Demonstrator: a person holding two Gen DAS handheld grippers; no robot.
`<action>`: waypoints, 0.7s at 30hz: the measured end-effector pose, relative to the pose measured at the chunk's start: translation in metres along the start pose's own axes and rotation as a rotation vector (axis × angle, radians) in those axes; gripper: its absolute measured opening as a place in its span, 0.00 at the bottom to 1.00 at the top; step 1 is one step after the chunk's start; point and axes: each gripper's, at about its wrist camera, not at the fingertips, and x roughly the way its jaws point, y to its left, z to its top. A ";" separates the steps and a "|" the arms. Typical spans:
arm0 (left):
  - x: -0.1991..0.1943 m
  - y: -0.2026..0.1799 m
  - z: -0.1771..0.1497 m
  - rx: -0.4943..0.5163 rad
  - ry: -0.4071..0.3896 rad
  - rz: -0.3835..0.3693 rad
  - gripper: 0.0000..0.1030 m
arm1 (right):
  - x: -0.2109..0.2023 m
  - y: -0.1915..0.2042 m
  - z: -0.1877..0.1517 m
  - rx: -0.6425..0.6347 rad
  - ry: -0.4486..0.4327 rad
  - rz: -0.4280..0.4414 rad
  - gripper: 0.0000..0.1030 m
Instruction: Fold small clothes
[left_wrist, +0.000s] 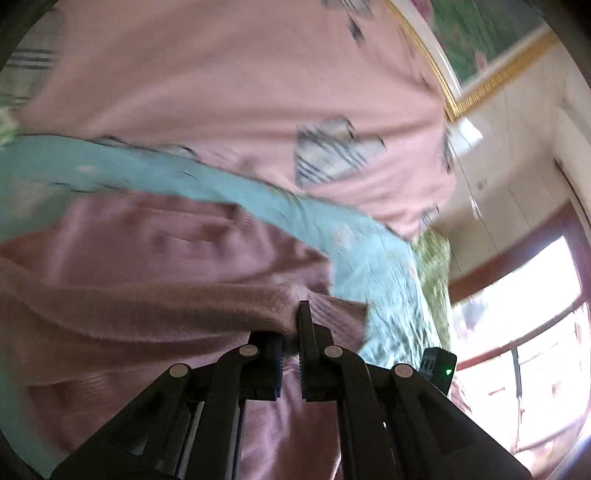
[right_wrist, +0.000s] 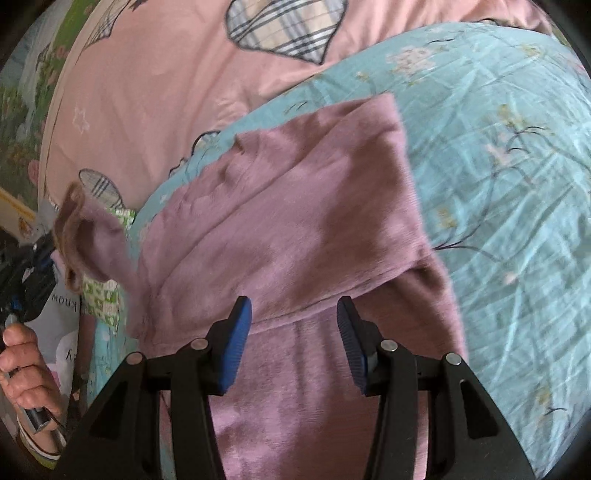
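Observation:
A small mauve knit garment lies partly folded on a light blue flowered sheet. My right gripper is open just above the garment's lower part, holding nothing. My left gripper is shut on a thick edge of the same mauve garment, lifting it off the sheet. In the right wrist view that lifted corner hangs at the far left, next to the left tool and the hand holding it.
A pink quilt with plaid hearts lies beyond the blue sheet. A gold-framed picture and a bright window show at the right of the left wrist view. A green patterned cloth lies at the left.

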 end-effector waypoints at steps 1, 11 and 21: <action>0.018 -0.004 -0.001 0.011 0.032 -0.008 0.04 | -0.002 -0.007 0.002 0.015 -0.005 -0.009 0.48; 0.134 0.011 -0.044 0.051 0.299 0.053 0.11 | -0.012 -0.045 0.012 0.080 -0.011 -0.067 0.48; 0.009 0.091 -0.090 -0.005 0.126 0.350 0.40 | 0.016 0.031 0.006 -0.323 -0.011 -0.093 0.71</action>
